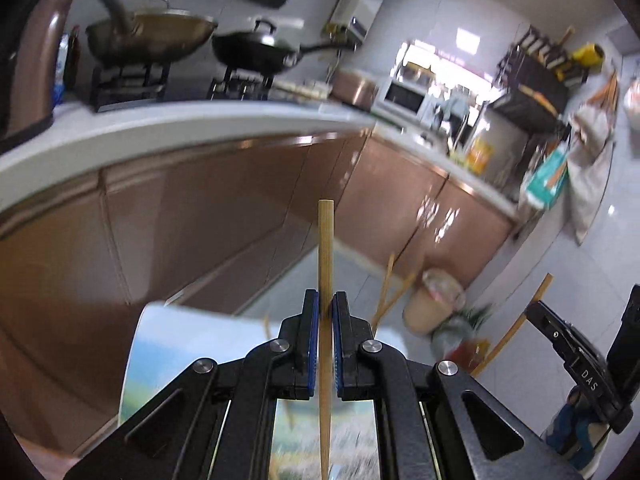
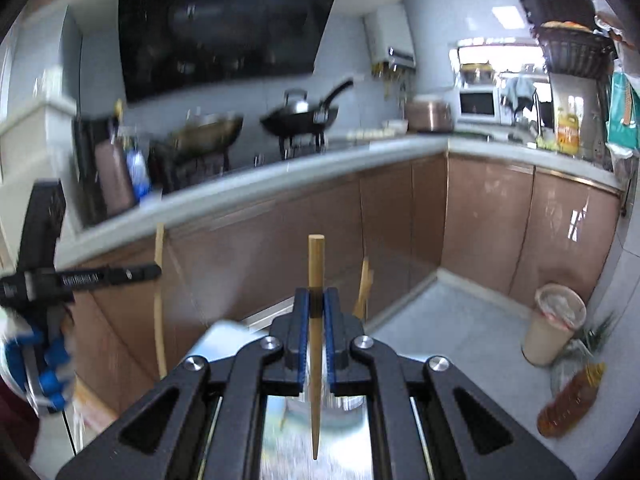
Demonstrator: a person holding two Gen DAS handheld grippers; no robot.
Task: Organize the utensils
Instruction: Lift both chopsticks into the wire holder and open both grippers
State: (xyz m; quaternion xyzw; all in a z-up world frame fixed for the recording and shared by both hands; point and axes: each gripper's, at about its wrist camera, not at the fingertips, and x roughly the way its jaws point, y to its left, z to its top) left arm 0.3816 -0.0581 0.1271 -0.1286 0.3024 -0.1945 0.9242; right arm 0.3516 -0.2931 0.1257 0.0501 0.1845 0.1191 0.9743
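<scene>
Bamboo: your left gripper (image 1: 326,308) pinches one pale tapered chopstick (image 1: 325,248) upright; right gripper (image 2: 316,304) pinches second chopstick (image 2: 315,268) likewise. Risk, judged: thin round sticks pivot or slip between pads if you swing fast.

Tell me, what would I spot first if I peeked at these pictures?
Two wooden chopsticks standing straight up: the left hand-held gripper is pinched on one chopstick, and the right hand-held gripper is pinched on the other chopstick. Behind them, two pans sit on the stove: a big wok and a black frying pan. On the floor at the right stands a bin.
</scene>
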